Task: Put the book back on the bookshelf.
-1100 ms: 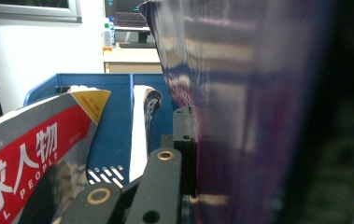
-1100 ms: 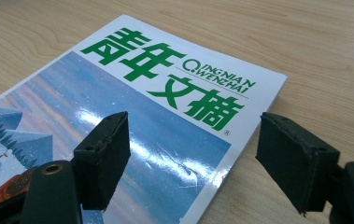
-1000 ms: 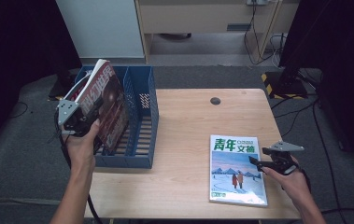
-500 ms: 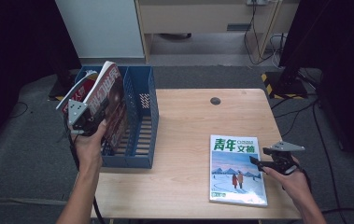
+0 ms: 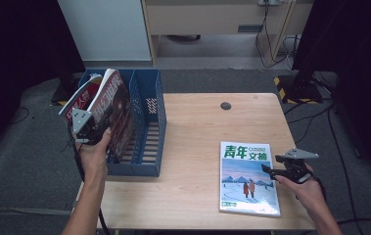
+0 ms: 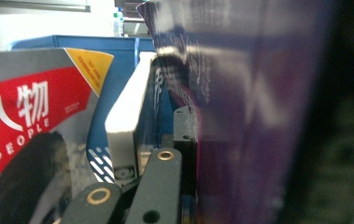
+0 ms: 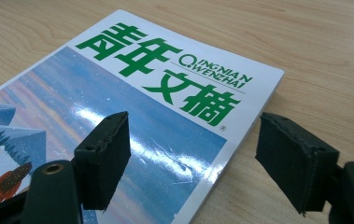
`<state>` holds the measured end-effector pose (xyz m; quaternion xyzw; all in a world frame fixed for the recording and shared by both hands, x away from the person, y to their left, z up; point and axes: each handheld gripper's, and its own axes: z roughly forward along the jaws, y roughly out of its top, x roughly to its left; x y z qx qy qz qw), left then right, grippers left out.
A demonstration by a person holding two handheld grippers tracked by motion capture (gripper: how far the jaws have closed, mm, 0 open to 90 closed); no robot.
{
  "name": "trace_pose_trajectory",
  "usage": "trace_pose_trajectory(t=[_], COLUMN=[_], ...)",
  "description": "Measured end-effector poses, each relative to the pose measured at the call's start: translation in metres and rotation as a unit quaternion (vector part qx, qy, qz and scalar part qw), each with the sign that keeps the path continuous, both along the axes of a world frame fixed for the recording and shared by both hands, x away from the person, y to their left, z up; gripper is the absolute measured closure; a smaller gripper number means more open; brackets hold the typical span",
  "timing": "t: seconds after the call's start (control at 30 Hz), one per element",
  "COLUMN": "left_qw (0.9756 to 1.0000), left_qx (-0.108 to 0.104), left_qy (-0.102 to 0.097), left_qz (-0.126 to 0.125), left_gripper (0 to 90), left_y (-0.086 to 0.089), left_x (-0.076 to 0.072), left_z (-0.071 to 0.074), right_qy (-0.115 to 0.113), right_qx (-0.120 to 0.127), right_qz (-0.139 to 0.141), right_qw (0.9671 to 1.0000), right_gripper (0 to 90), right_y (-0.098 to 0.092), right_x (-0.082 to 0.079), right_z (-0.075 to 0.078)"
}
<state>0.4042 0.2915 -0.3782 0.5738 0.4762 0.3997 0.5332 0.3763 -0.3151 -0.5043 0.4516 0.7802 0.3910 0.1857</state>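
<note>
Here, at the left edge of the wooden table [image 5: 193, 127], a dark glossy magazine [image 5: 117, 110] is held upright in the blue plastic file rack [image 5: 146, 127] by the left gripper [image 5: 92, 126], whose jaws are seen closed on the cover's lower part in the left gripper view. A red-covered "People" magazine [image 6: 20, 121] is stood just beside it in the rack's leftmost compartment, and a thick white-edged volume [image 6: 125, 121] is seen between them. The held magazine is judged light but floppy; its slick cover would slip easily, so a grip low and near the spine is thought best. The rack's walls are perforated and rigid, its floor slatted.

Near the table's right front corner, a second magazine [image 5: 248, 178] with green Chinese characters and a snowy scene is laid flat, cover up. The right gripper [image 5: 280, 171] is held at its right edge, jaws spread wide, one black padded fingertip [image 7: 102, 156] above the cover and the other past the edge, over bare wood. This magazine, thin, glossy and flexible, would probably need to be pinched at that free edge. A small dark round cap [image 5: 226, 105] is set in the tabletop near the far edge.
</note>
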Motion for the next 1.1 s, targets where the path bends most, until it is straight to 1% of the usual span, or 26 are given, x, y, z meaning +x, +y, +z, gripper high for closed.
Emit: trace_pose_trajectory(t=[0.13,0.33,0.37,0.57,0.63,0.73,0.77,0.87,0.93,1.03,1.1], left_qw=[1.0000,1.0000,1.0000,1.0000,0.9999,0.9996,0.9996,0.9999,0.9999,0.9999,0.9999], left_qx=[0.000,-0.002,0.002,0.001,0.005,0.025,0.024,0.002,0.000,0.006,0.003], left_qy=[0.002,0.004,0.004,0.003,0.002,0.000,0.000,0.000,0.003,0.006,0.008], left_qz=[-0.001,-0.002,-0.002,0.009,0.013,0.013,0.013,0.014,0.013,0.013,0.014], left_gripper=[84.1,84.1,84.1,84.1,84.1,84.1,84.1,84.1,84.1,84.1,84.1], left_y=[-0.004,-0.009,-0.009,-0.009,-0.008,-0.011,-0.012,-0.012,-0.013,-0.015,-0.016], left_x=[0.001,0.003,0.003,0.005,0.005,0.005,0.005,0.005,0.006,0.006,0.006], left_z=[-0.005,-0.011,-0.012,-0.015,-0.014,-0.013,-0.013,-0.016,-0.018,-0.022,-0.025], right_qy=[-0.002,0.001,0.002,0.002,0.000,0.000,-0.001,0.000,0.000,0.002,0.003], right_qx=[-0.003,0.001,0.000,0.001,-0.001,-0.001,-0.002,-0.002,0.000,0.000,0.001], right_qz=[0.002,-0.001,0.000,-0.001,0.002,0.002,0.002,0.002,0.002,0.002,0.001], right_qw=[1.0000,1.0000,1.0000,1.0000,1.0000,1.0000,1.0000,1.0000,1.0000,1.0000,1.0000], right_gripper=[26.1,26.4,26.4,26.5,26.5,26.6,26.6,26.7,26.8,26.9,27.0], right_y=[0.000,0.000,0.000,0.000,-0.001,-0.001,-0.001,0.000,0.000,-0.001,-0.001], right_x=[0.000,0.000,0.000,0.000,0.000,0.000,0.000,0.000,0.000,0.000,0.000], right_z=[-0.001,0.000,0.000,-0.001,-0.001,-0.001,-0.001,-0.001,-0.001,-0.001,-0.001])
